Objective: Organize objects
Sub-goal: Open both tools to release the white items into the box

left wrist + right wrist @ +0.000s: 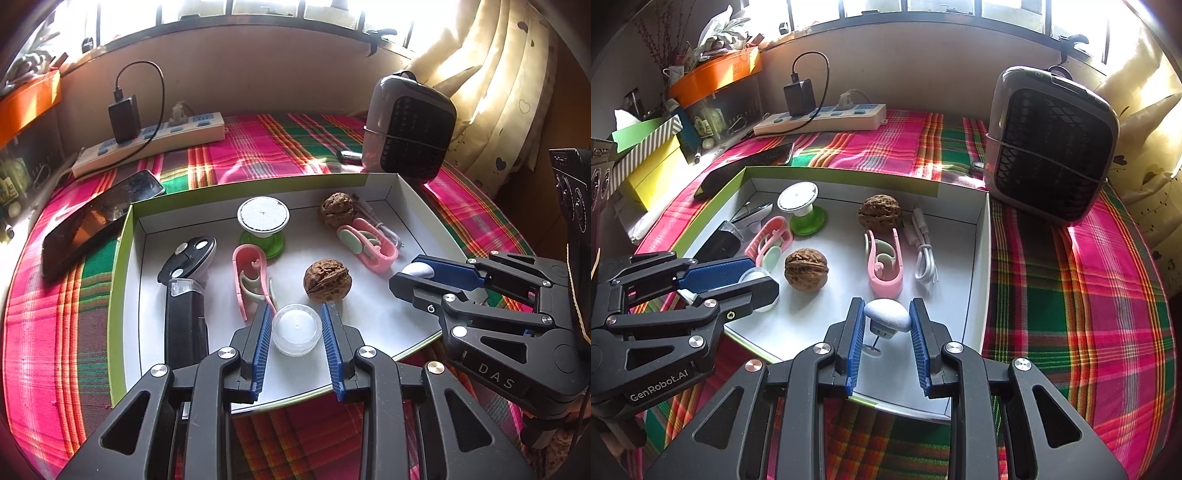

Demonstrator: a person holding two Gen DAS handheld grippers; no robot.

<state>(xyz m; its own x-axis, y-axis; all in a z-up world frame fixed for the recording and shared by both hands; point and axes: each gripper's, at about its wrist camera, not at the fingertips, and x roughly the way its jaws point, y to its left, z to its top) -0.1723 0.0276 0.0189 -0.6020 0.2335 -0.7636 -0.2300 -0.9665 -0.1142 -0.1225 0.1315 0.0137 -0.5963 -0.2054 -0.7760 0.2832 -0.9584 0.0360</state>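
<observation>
A shallow white box with a green rim (122, 277) lies on the plaid cloth. My left gripper (295, 308) is shut on a clear round plastic container (296, 328) over the box's near edge. My right gripper (886, 302) is shut on a white mushroom-shaped piece (887, 314) near the box's front right corner (982, 258). In the box lie two walnuts (327, 280) (336, 210), two pink clips (251, 280) (369, 243), a green and white spool (263, 225), a black device (186, 291) and a white cable (923, 251). Each gripper shows in the other's view, the right gripper (406, 271) and the left gripper (762, 275).
A dark phone (99, 218) lies just left of the box, and a power strip (147, 144) with a black charger sits behind it. A grey fan (1049, 147) stands at the back right. Boxes and clutter (646, 158) crowd the far left; a curtain hangs on the right.
</observation>
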